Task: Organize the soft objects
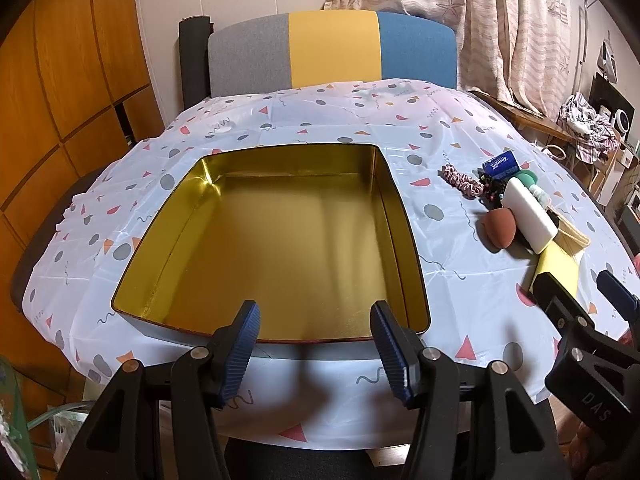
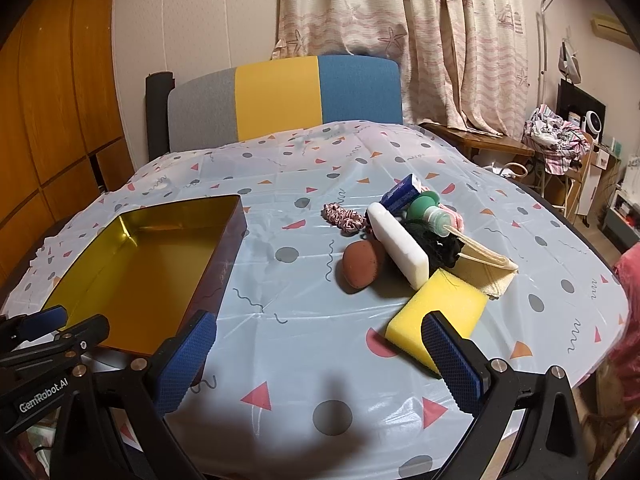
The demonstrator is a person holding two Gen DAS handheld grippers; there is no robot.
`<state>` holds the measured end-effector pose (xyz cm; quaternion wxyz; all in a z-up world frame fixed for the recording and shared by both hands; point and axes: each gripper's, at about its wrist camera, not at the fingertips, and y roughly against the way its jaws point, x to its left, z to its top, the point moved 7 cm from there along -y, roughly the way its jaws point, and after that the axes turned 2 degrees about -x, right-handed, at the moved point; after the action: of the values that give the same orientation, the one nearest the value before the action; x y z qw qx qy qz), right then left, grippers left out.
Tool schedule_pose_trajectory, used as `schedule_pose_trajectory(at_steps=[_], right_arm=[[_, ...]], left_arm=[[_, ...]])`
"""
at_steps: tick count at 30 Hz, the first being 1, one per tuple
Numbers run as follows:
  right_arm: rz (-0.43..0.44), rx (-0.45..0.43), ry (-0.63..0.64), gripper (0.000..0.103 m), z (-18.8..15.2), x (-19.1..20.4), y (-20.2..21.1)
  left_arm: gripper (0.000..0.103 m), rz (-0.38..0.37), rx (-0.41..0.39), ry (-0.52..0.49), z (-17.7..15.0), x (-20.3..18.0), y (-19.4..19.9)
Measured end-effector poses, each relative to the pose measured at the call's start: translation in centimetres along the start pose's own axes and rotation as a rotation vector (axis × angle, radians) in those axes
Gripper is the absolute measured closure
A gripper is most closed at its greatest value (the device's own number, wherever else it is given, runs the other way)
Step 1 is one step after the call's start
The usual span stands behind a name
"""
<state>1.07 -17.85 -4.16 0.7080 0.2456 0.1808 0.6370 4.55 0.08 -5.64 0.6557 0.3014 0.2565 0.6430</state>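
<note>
At nine o'clock on the desk (image 2: pixel 304 360), an open rectangular tin with a gold lining (image 2: pixel 132 276) sits empty. The left hand-held gripper (image 1: pixel 316 344) hangs over its near rim, jaws spread on nothing. At two o'clock lie a brown egg-shaped sponge (image 2: pixel 360 266), a white foam block (image 2: pixel 398 246) and a yellow rectangular sponge (image 2: pixel 438 314). The right hand-held gripper (image 2: pixel 320 364) stands spread, empty, beside the yellow sponge.

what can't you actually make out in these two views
- Black bundle: right wrist view, mostly covered by the white block and the green bottle; what it is stays unclear.
- Blue packet: left wrist view, lettering too small to read.
- Yellow sponge: left wrist view, near end hidden by the right gripper.
- Tin: right wrist view, near corner hidden behind the left gripper.
</note>
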Motion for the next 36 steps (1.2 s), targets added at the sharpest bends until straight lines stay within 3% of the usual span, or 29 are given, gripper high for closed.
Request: schedule_pose_trajectory(at_steps=[36], right_arm=[[-0.034, 0.028, -0.014, 0.000, -0.2, -1.0, -0.6]], left_arm=[[0.045, -0.019, 0.014, -0.005, -0.3, -0.6, -0.4]])
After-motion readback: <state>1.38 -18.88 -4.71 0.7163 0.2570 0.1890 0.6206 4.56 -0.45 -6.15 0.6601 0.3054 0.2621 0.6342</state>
